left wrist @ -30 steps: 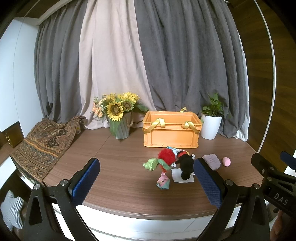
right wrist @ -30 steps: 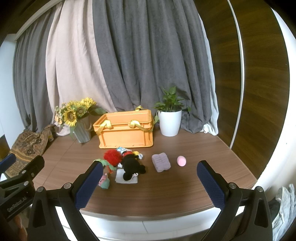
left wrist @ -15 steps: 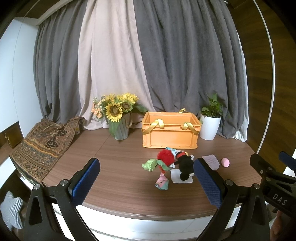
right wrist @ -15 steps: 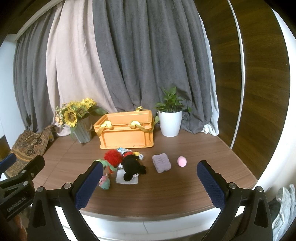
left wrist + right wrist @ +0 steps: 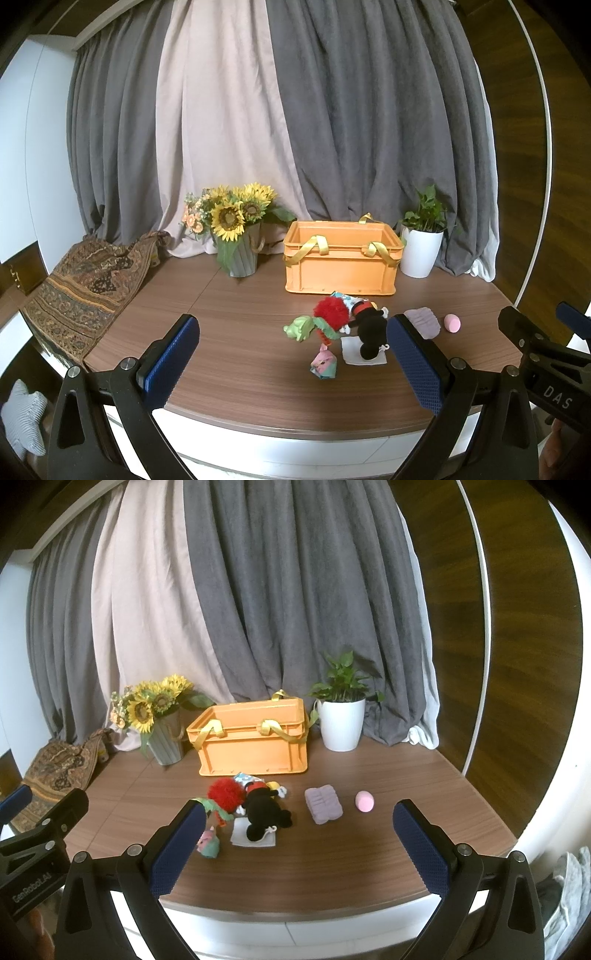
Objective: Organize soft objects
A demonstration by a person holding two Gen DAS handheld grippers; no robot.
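On the tabletop (image 5: 236,332) the soft toys sit in a cluster just in front of the orange crate (image 5: 341,256): red pom-pom toy (image 5: 331,314), black mouse plush (image 5: 369,332) lying on a white cloth (image 5: 364,355), green plush (image 5: 300,328), small pink-teal pouch (image 5: 324,365). Purple folded cloth (image 5: 323,804) and pink ball (image 5: 364,801) lie to the right, apart from each other. Your left claw (image 5: 291,363) is spread wide, holding nothing, level at the near table edge. Your right claw (image 5: 295,849) is the same: wide apart, nothing gripped, aimed at the toys. Sunflower vase (image 5: 240,243) and potted plant (image 5: 423,243) flank the crate.
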